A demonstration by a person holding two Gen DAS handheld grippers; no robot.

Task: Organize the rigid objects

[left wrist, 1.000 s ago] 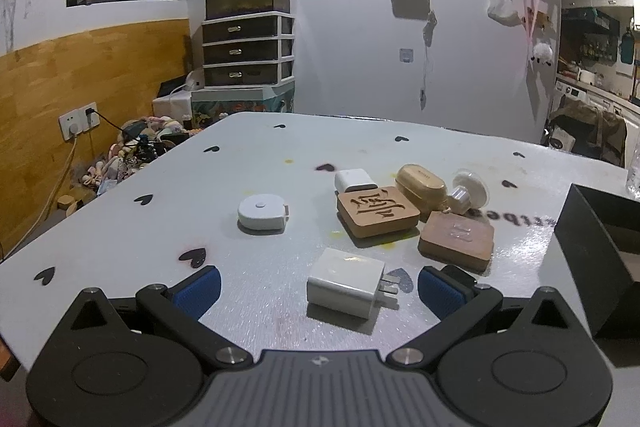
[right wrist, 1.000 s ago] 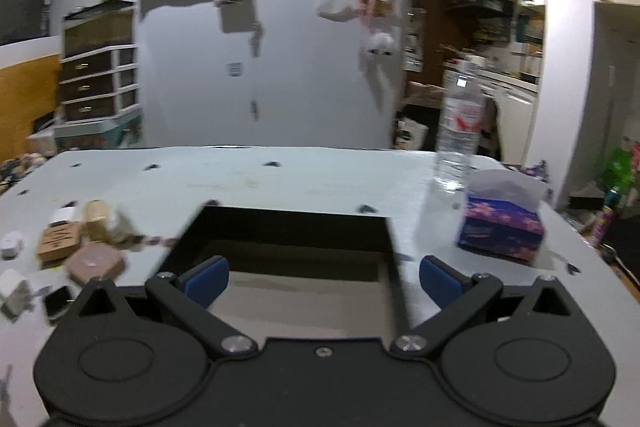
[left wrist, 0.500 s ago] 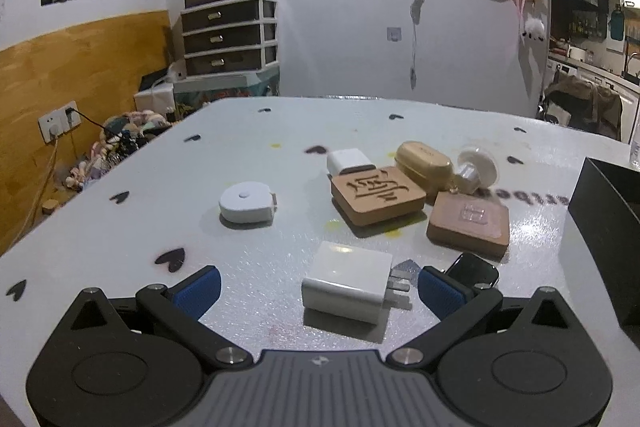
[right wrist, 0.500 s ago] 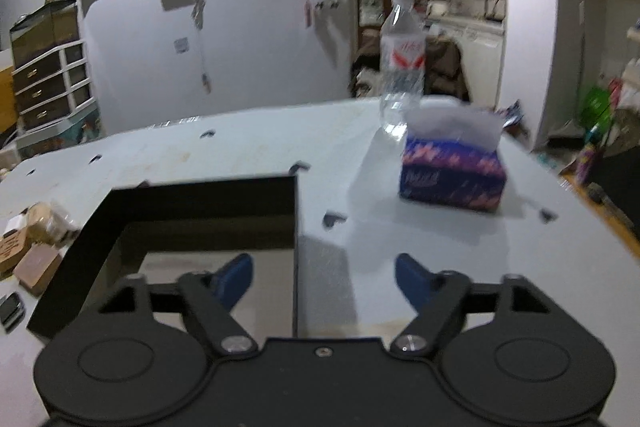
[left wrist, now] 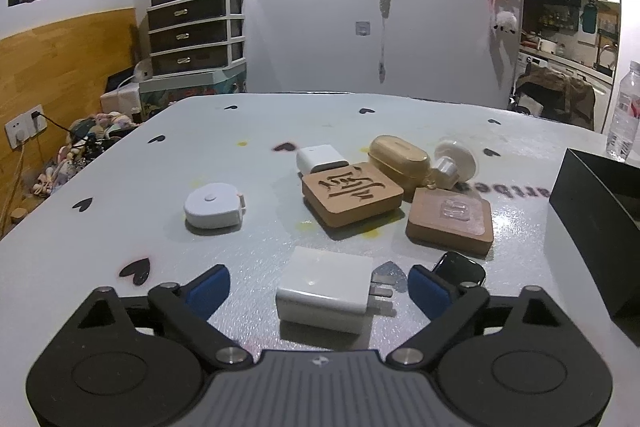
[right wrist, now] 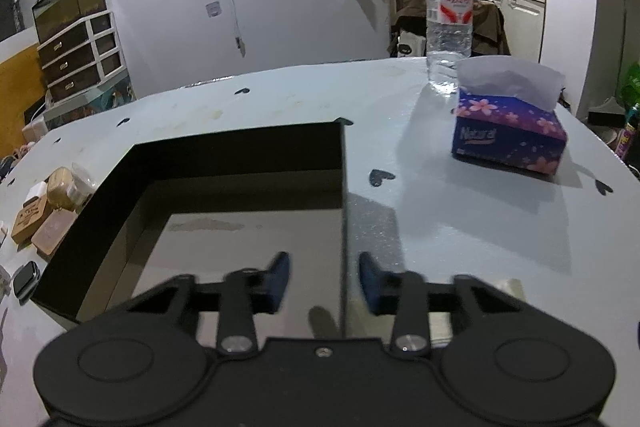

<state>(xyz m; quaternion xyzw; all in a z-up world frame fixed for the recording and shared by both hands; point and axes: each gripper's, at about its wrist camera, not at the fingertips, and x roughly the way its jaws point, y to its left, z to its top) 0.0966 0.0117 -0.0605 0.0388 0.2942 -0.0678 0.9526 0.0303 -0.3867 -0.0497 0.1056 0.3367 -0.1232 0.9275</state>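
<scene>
Heart-dotted bench (left wrist: pixel 120 227) carries the black box (right wrist: pixel 240 163) at right. Right tool (right wrist: pixel 323 281) has narrowed, straddling its right wall without gripping. Left tool (left wrist: pixel 318 291), spread, flanks the white charger (left wrist: pixel 324 293), prongs pointing right.

A white charger (left wrist: pixel 326 291) is lying flat nearest on the desk, prongs pointing right toward a dark watch (left wrist: pixel 460 269). Beyond, a white tape measure (left wrist: pixel 214 205) is sitting alone at left. A carved wooden block (left wrist: pixel 352 195) is resting against a small white adapter (left wrist: pixel 320 157), a tan case (left wrist: pixel 400 157) and a plain wooden block (left wrist: pixel 450 225), with a white knob (left wrist: pixel 454 163) behind. An open black box (right wrist: pixel 240 163) is standing at right.
</scene>
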